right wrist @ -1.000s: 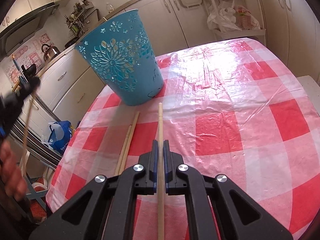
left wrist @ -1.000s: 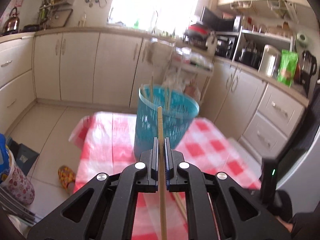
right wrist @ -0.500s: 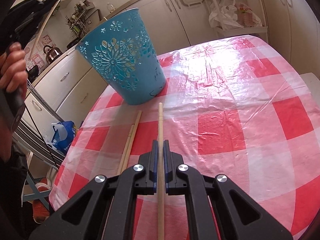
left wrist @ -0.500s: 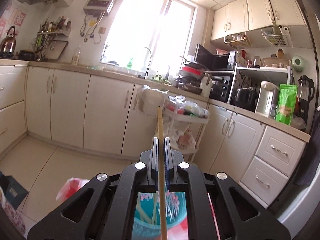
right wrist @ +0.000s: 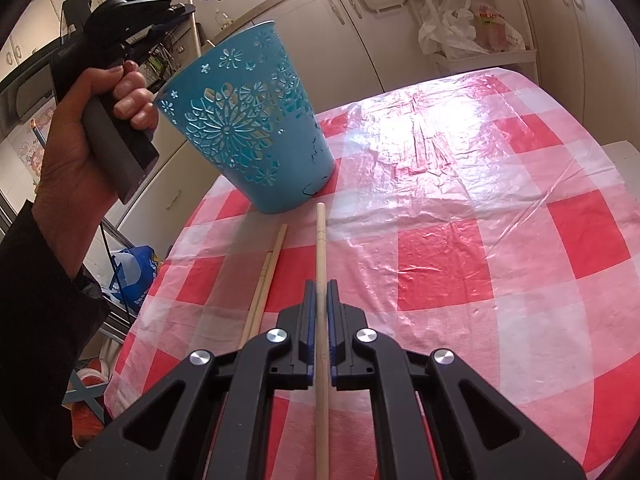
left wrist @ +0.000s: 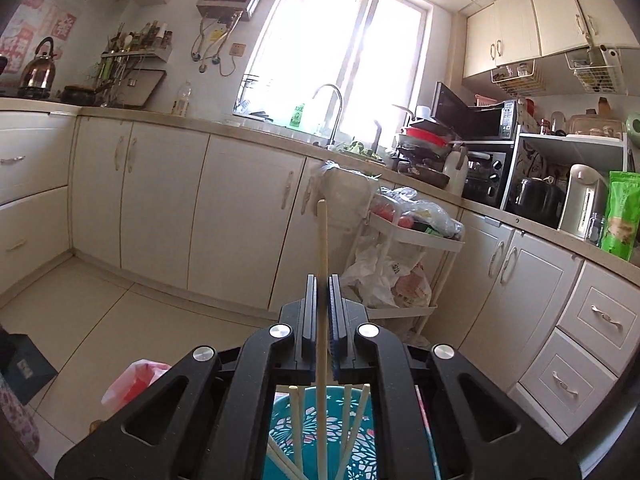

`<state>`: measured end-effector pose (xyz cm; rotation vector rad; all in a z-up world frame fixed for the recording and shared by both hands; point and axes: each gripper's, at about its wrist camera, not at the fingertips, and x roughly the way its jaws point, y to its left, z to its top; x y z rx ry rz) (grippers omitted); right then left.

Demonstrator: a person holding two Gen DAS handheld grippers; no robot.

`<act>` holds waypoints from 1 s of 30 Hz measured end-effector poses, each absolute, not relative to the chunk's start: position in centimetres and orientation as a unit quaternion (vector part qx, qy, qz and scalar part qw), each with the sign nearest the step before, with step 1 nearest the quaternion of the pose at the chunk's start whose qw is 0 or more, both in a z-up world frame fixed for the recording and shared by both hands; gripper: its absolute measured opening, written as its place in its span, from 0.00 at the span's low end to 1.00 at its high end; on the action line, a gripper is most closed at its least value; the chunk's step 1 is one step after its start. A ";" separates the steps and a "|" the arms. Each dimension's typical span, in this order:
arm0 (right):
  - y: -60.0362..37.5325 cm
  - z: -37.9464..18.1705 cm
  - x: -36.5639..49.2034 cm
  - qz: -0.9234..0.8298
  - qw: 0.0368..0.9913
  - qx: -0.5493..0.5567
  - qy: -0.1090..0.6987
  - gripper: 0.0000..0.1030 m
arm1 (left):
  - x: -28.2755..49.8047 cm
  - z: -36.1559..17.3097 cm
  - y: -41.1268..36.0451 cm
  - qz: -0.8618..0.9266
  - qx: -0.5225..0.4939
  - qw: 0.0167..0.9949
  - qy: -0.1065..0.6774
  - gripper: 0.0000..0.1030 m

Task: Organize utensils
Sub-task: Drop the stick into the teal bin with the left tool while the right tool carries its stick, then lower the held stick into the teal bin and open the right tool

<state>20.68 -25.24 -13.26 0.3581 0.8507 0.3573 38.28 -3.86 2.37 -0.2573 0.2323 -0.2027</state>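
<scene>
Above the teal basket (right wrist: 256, 128) rim, left gripper (left wrist: 322, 280) is clamped on a chopstick (left wrist: 322, 264), long axis near upright, lower end over the basket mouth, so drop is straight down. Right gripper (right wrist: 320, 286), farther off, clenched on another chopstick (right wrist: 320, 248) pointing at basket base; two loose chopsticks (right wrist: 266, 276) lie just left on tablecloth (right wrist: 480, 200).

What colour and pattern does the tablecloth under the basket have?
The tablecloth is red-and-white check, seen best in the right wrist view.
</scene>
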 end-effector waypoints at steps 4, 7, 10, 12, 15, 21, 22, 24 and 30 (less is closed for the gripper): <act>-25.4 -13.2 20.7 0.170 0.880 0.177 0.407 0.06 | 37.6 2.0 -3.9 -0.103 -0.111 0.981 0.122 0.05; -25.6 -13.2 20.7 0.169 0.880 0.179 0.406 0.06 | 37.1 1.6 -3.6 -0.109 -0.110 0.979 0.133 0.05; -25.9 -13.2 20.7 0.168 0.880 0.187 0.402 0.06 | 36.3 1.1 -3.3 -0.120 -0.107 0.975 0.154 0.05; -26.2 -13.0 20.6 0.168 0.882 0.194 0.395 0.06 | 35.3 0.9 -2.8 -0.124 -0.107 0.973 0.160 0.05; -26.8 -12.4 20.3 0.167 0.884 0.212 0.381 0.06 | 32.9 0.4 -1.5 -0.117 -0.115 0.973 0.164 0.12; -26.8 -5.5 20.7 0.196 0.905 0.236 0.297 0.06 | 26.5 -4.8 0.5 -0.089 -0.112 0.968 0.204 0.40; -26.7 -3.8 21.2 0.202 0.908 0.241 0.276 0.06 | 25.9 -6.0 0.8 -0.087 -0.115 0.965 0.218 0.40; -26.3 -0.7 22.5 0.211 0.914 0.247 0.243 0.06 | 24.8 -8.6 1.4 -0.081 -0.127 0.956 0.251 0.41; -23.8 6.8 27.5 0.227 0.931 0.233 0.166 0.06 | 23.5 -12.2 3.6 -0.066 -0.183 0.938 0.286 0.41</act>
